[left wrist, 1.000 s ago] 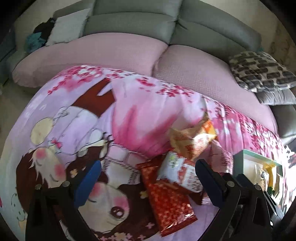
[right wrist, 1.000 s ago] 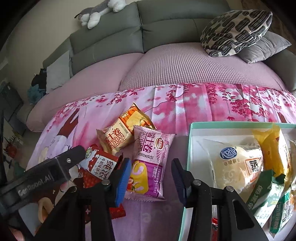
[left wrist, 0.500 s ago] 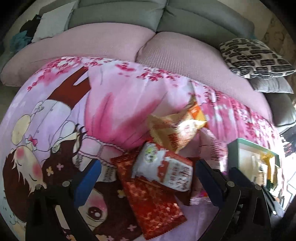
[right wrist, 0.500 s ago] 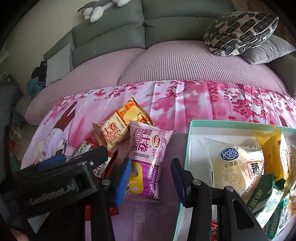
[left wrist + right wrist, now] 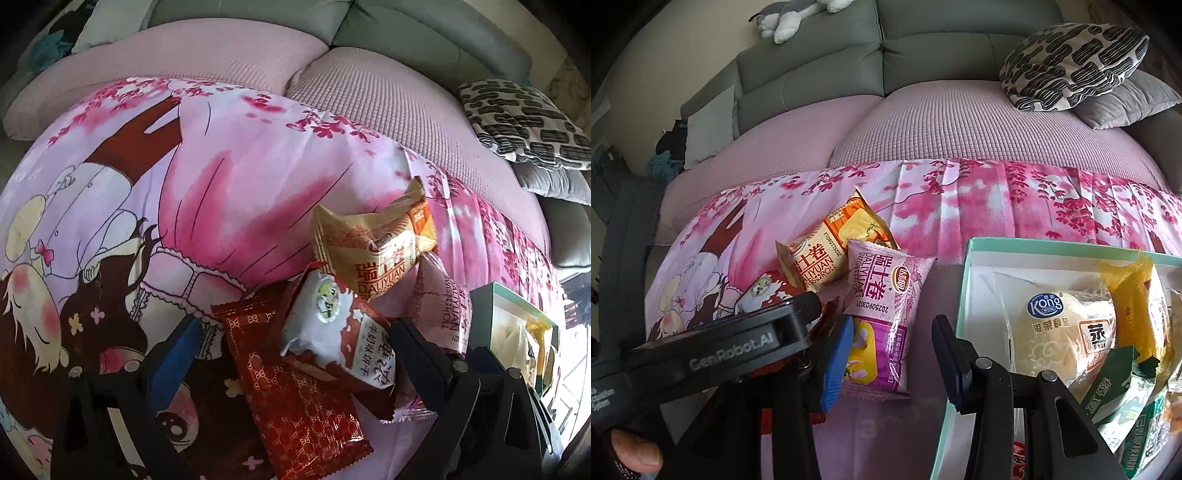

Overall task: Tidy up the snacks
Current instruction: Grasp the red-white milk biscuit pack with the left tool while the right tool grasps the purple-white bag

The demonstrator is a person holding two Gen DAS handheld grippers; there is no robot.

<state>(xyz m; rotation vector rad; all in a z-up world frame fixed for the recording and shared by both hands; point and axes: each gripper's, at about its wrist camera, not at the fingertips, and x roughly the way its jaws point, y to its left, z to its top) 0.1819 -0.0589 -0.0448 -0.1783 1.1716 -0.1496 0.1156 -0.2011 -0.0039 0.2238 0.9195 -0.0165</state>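
grey sofa (image 5: 923, 55), patterned cushion (image 5: 1075, 62) behind snacks

The right claw (image 5: 892, 363) hangs parted over the purple snack packet (image 5: 882, 317), teal box (image 5: 964, 295) just right.

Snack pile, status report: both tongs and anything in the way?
Left tongs open, straddling the white-and-red packet atop the red packet. Right tongs open, over the purple packet. Box partly filled. Nothing blocking.
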